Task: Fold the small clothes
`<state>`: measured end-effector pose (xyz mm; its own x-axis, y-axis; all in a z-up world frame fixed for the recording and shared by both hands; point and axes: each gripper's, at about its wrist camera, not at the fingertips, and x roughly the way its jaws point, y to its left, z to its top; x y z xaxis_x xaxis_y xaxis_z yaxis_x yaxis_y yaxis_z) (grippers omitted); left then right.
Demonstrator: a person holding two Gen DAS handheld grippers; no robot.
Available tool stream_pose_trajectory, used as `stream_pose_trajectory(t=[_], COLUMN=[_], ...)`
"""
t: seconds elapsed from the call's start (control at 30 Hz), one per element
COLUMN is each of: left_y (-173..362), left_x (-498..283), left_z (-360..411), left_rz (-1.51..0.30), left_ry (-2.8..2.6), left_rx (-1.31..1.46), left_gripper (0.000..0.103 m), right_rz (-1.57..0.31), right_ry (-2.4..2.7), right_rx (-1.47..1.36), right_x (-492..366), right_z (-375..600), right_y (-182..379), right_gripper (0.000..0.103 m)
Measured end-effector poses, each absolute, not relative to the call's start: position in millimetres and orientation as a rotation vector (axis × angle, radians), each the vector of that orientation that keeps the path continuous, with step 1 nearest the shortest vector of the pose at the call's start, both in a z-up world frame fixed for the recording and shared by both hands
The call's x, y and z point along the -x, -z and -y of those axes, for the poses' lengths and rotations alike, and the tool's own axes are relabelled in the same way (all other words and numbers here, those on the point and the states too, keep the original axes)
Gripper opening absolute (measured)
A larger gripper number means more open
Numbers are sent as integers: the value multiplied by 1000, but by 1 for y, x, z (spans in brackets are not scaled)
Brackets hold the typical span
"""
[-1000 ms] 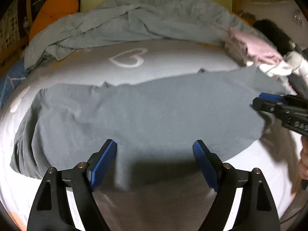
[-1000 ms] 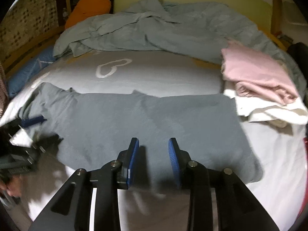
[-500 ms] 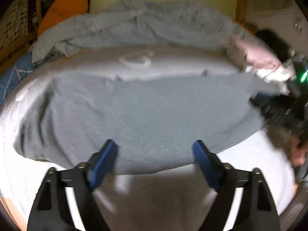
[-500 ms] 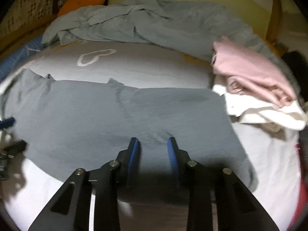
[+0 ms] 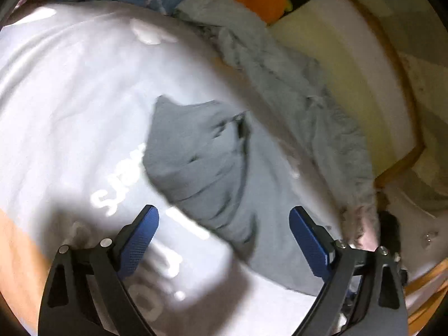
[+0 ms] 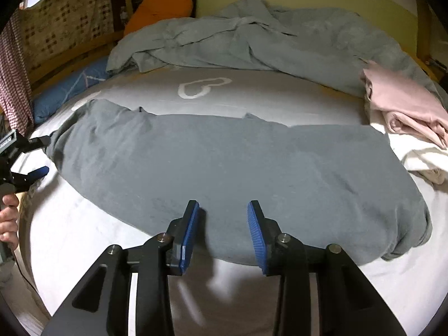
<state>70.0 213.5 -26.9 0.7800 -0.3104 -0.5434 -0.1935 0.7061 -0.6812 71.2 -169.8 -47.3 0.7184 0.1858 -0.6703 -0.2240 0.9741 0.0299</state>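
A grey garment [image 6: 224, 168] lies spread flat across the bed, long side running left to right. My right gripper [image 6: 224, 229] is open and empty, just above the garment's near edge at its middle. My left gripper [image 5: 224, 238] is wide open and empty; it hovers over the garment's rumpled left end [image 5: 201, 168]. It also shows in the right wrist view [image 6: 30, 159] at the far left, beside that end and apart from the cloth.
A crumpled grey-blue duvet [image 6: 252, 44] fills the back of the bed. A folded pink garment [image 6: 403, 106] lies on a white one [image 6: 425, 159] at the right. An orange carrot plush [image 6: 159, 5] and a blue pillow [image 6: 70, 89] lie at the back left.
My left gripper has swung from the garment's near edge to its left end and now looks along its length. My right gripper has opened a little wider and backed off slightly.
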Motion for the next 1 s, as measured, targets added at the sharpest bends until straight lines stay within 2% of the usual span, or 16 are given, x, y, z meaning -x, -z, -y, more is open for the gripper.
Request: stream_pose_trajectory(t=[0.07, 0.13, 0.17, 0.2, 0.23, 0.33, 0.43, 0.57, 0.7, 0.83, 0.87, 0.93, 1.0], left_y=[30, 33, 33, 34, 38, 38, 16, 13, -12, -59, -64, -58, -29], left_x=[-80, -88, -92, -95, -100, -90, -82, -86, -92, -76, -77, -89, -95], left_z=[-218, -223, -225, -227, -233, -257, -278, -291, -284, -264, -260, -262, -284], left_rz=[-676, -663, -658, -658, -666, -598, -516, -556, -494, -320, -324, -452, -565], left_ry=[58, -2, -36, -56, -54, -101, -194, -152, -177, -158, -210, -355, -350], left_rx=[844, 847, 824, 810, 823, 930, 869, 897, 743, 558, 513, 489, 651], left_gripper=[92, 79, 57, 22, 12, 10, 7, 6, 6, 6, 6, 6, 9], right_rz=[-735, -742, -744, -744, -745, -743, -741, -748, -748, -744, -743, -744, -744], right_ry=[-215, -208, -205, -204, -207, -214, -214, -208, -210, -214, -215, -214, -213], right_rx=[55, 42, 40, 39, 34, 47, 57, 70, 66, 60, 59, 60, 63], right_x=[-74, -75, -77, -78, -78, -76, -75, -77, -77, -77, -77, -77, -77], right_z=[171, 176, 177, 177, 178, 181, 180, 178, 178, 178, 177, 178, 178], right_y=[50, 54, 57, 58, 58, 58, 58, 60, 60, 60, 60, 60, 60], right_gripper=[40, 41, 41, 41, 41, 41, 41, 42, 42, 42, 42, 42, 42])
